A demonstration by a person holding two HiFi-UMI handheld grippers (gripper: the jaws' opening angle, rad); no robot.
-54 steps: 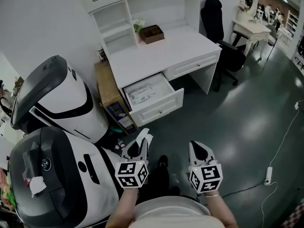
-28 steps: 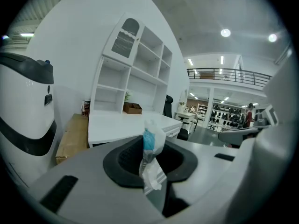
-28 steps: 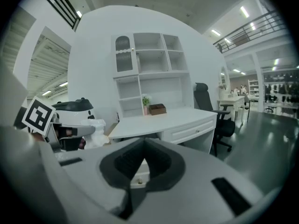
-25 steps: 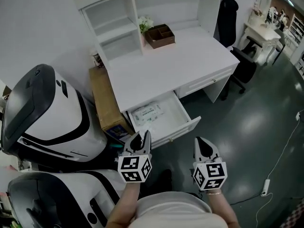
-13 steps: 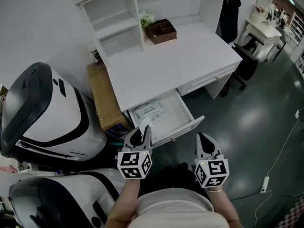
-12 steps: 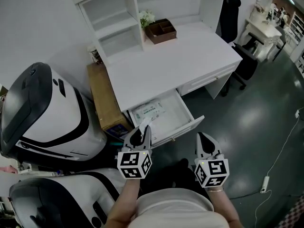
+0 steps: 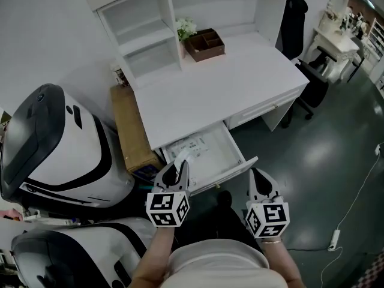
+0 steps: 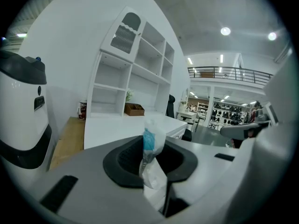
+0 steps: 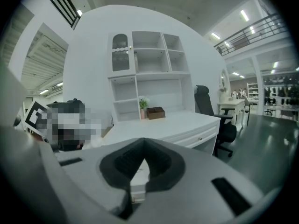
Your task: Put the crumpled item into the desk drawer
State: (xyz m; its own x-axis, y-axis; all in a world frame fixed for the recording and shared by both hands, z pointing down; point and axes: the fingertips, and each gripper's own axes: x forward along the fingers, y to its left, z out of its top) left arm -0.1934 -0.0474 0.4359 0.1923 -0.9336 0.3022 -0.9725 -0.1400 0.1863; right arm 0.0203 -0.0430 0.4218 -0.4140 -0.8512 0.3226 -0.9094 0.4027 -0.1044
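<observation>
A white desk point(image 7: 222, 83) has its left drawer point(image 7: 233, 173) pulled open, with a flat printed packet point(image 7: 195, 144) lying inside. My left gripper point(image 7: 174, 174) is shut on the crumpled item point(image 7: 180, 157), a white wrapper with a blue patch point(image 8: 148, 141). The item sticks up from between the jaws and, in the head view, lies over the drawer's near left corner. My right gripper point(image 7: 260, 179) is held level beside the left one, just off the drawer's front right corner. Its jaws point(image 9: 142, 146) meet at the tips with nothing between them.
Two large white-and-black machines point(image 7: 57, 143) stand at the left, with a brown cardboard box point(image 7: 129, 131) between them and the desk. A brown organiser tray point(image 7: 204, 44) and a small plant point(image 7: 186, 27) sit at the desk's back. A black chair point(image 7: 299, 23) stands at the right.
The desk and open drawer have come nearer. My left gripper, still shut on the crumpled item, now reaches the drawer's near edge. The right gripper keeps its place beside it.
</observation>
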